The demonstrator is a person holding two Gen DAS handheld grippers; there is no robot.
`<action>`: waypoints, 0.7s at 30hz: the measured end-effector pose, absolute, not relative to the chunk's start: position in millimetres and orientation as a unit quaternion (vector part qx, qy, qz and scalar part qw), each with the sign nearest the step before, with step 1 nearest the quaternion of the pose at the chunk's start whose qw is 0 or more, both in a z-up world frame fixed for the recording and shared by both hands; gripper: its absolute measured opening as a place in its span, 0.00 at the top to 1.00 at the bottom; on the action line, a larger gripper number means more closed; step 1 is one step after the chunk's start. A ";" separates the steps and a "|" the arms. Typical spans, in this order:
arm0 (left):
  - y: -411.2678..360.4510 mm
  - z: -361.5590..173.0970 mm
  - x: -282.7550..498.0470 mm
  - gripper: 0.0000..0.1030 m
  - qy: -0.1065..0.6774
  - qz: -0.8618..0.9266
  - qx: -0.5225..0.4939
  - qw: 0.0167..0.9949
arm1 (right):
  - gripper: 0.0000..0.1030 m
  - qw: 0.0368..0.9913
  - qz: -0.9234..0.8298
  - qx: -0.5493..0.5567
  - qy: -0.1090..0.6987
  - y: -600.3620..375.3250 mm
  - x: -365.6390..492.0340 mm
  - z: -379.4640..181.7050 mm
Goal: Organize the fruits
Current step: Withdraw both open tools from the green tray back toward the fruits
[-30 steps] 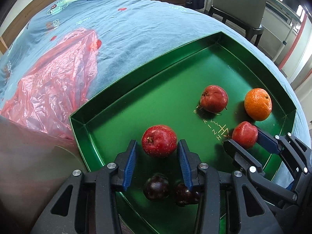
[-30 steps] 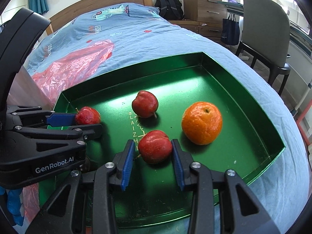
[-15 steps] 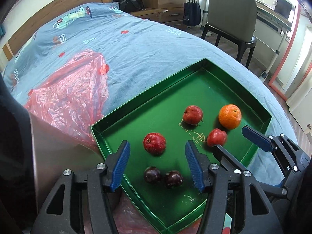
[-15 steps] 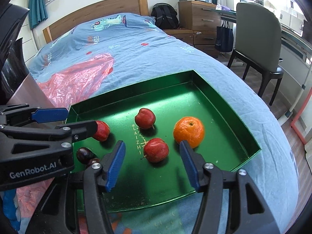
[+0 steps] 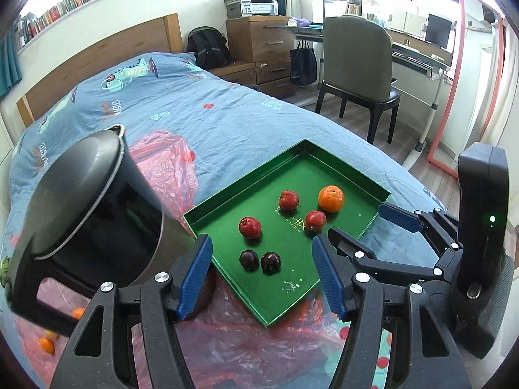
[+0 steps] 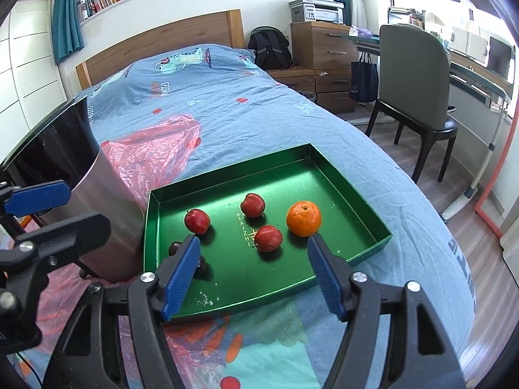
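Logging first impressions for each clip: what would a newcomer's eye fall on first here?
Probably the shiny green rectangular tray on the blue bedsheet, holding a bright orange, three red apple-like fruits and two dark plums. Next, the big black and steel bucket looming at its left, then both open grippers framing the foreground.

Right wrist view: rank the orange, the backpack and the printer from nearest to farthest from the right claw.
1. Orange: in the green tray, just ahead of the open right claw, toward its right finger.
2. Backpack: on the floor beyond the bed's far end, beside the headboard.
3. Printer: on top of the wooden dresser, right of the backpack, slightly farther.
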State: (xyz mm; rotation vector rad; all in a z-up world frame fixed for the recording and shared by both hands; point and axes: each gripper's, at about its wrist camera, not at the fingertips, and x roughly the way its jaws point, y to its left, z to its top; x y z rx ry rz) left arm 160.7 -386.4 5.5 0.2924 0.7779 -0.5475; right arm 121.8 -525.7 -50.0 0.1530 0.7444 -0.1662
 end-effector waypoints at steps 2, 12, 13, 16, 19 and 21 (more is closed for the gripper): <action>-374.0 10.5 147.9 0.41 0.366 -0.261 0.136 0.883 | 0.01 0.925 -0.079 0.075 0.363 -521.0 111.2 -48.1; -301.2 -7.5 94.8 0.41 0.380 -0.233 0.127 0.886 | 0.00 0.923 -0.073 0.088 0.366 -495.3 61.8 -47.2; -293.6 -11.6 89.9 0.41 0.382 -0.228 0.131 0.886 | 0.00 0.923 -0.070 0.090 0.367 -491.6 57.5 -47.5; -269.2 -23.1 78.3 0.41 0.392 -0.213 0.132 0.885 | 0.00 0.924 -0.059 0.095 0.366 -479.5 46.7 -48.7; -245.3 -29.0 69.8 0.41 0.395 -0.196 0.131 0.888 | 0.00 0.925 -0.047 0.093 0.367 -463.6 39.7 -48.5; -228.7 -30.4 65.7 0.41 0.395 -0.185 0.128 0.891 | 0.00 0.925 -0.037 0.093 0.366 -452.3 36.6 -47.6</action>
